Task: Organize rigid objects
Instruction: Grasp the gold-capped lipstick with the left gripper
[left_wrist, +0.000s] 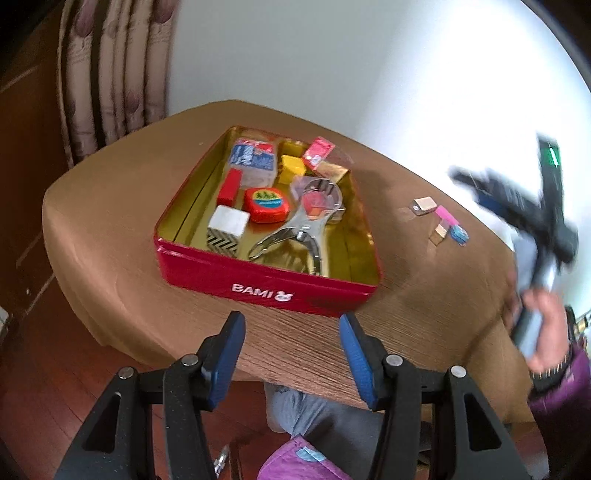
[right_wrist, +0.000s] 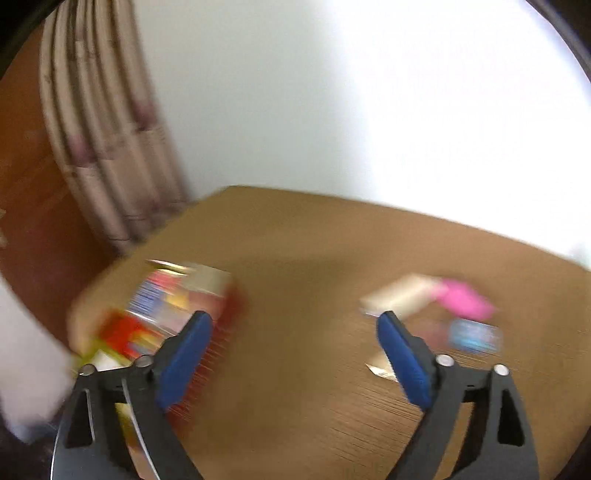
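Left wrist view, red tin (left_wrist: 258, 284) lettered "BAMI"

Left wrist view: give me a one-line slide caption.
Open left tongs hover before a red tin packed with small objects, while four small pieces lie loose on the wooden table.

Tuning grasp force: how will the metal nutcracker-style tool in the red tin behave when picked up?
The metal tool looks rigid and probably heavy for its size, being shiny solid metal. Its polished surface may slip between pads. It appears hinged, so its handles might swing when lifted. It lies partly over other items in the red tin, and could snag them.
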